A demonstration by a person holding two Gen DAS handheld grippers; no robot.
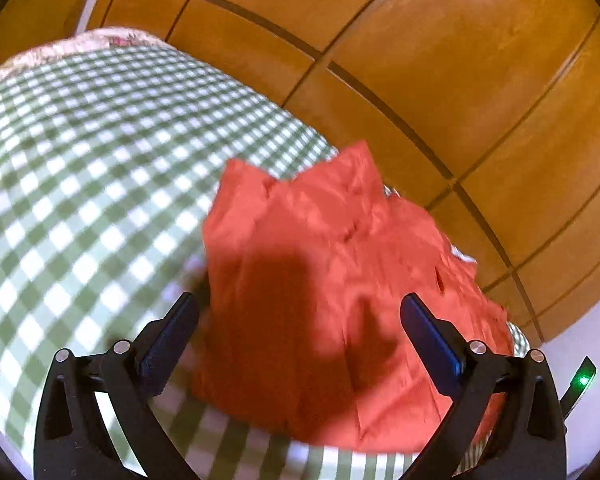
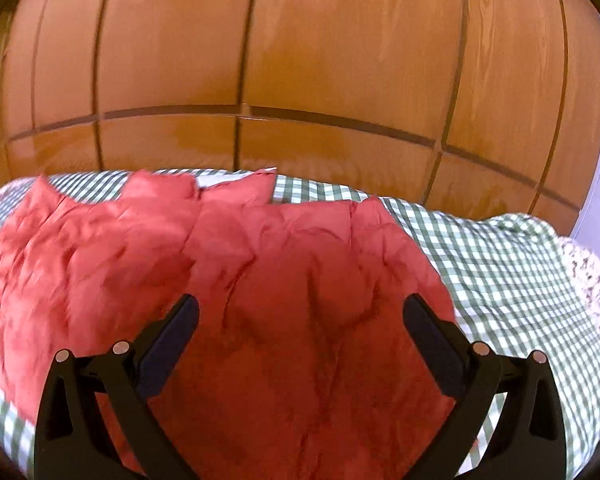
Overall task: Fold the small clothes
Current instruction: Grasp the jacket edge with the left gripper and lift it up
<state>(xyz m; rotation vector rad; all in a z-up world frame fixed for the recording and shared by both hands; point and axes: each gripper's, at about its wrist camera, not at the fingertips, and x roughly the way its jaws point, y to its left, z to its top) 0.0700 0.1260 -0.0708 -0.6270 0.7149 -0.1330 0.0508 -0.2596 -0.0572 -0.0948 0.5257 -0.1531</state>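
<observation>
The red garment (image 2: 260, 280) is looking like thin, creased matt cloth — the checked bedcover (image 1: 80, 160) woven cotton (perhaps) — wardrobe doors (image 2: 300, 60) gleaming glossy varnished wood.

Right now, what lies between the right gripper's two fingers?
Only the red garment, spread wrinkled on the checked cloth; the right gripper is open, per the right wrist view.

Your red garment (image 1: 324, 280) is smeared by motion blur ahead of the left tool (image 1: 300, 308); below your right tool (image 2: 300, 308), its near edge runs off-frame.
</observation>
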